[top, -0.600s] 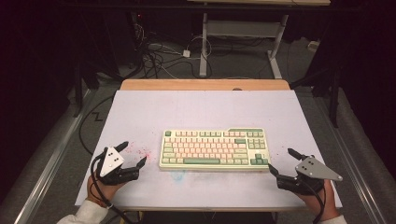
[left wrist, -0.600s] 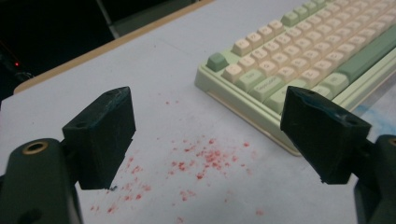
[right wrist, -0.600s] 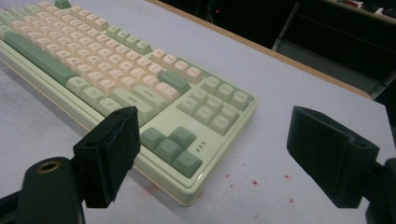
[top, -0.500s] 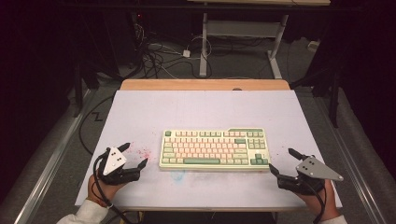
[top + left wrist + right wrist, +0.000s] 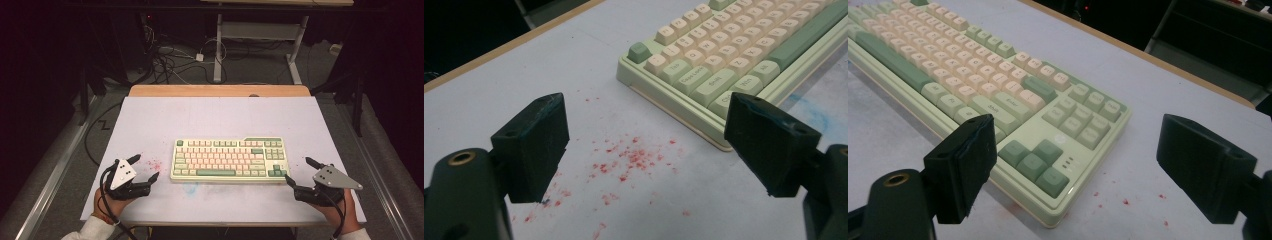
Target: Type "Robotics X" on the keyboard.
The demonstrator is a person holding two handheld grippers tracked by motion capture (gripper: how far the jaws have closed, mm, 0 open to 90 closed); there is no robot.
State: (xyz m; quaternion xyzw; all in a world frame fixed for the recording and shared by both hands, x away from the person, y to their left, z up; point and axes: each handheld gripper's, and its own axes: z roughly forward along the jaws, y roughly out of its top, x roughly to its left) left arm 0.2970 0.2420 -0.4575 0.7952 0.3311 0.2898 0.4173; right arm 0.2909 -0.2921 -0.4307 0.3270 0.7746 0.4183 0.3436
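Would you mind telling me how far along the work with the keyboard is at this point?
Nothing looks done yet: the keyboard lies flat in the middle of the white mat. In hand is only the approach: the left claw and the right claw sit open beside its two ends, holding nothing and not touching it. Whatever handling is meant, starting with any contact with the keyboard, is still left.

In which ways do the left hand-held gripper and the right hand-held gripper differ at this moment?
The left hand-held gripper sits beside the keyboard's left end, over red specks; the right hand-held gripper sits at its right end. The left one's grey plate tilts steeply; the right one's lies flatter. Both have open, empty jaws aimed toward the keyboard.
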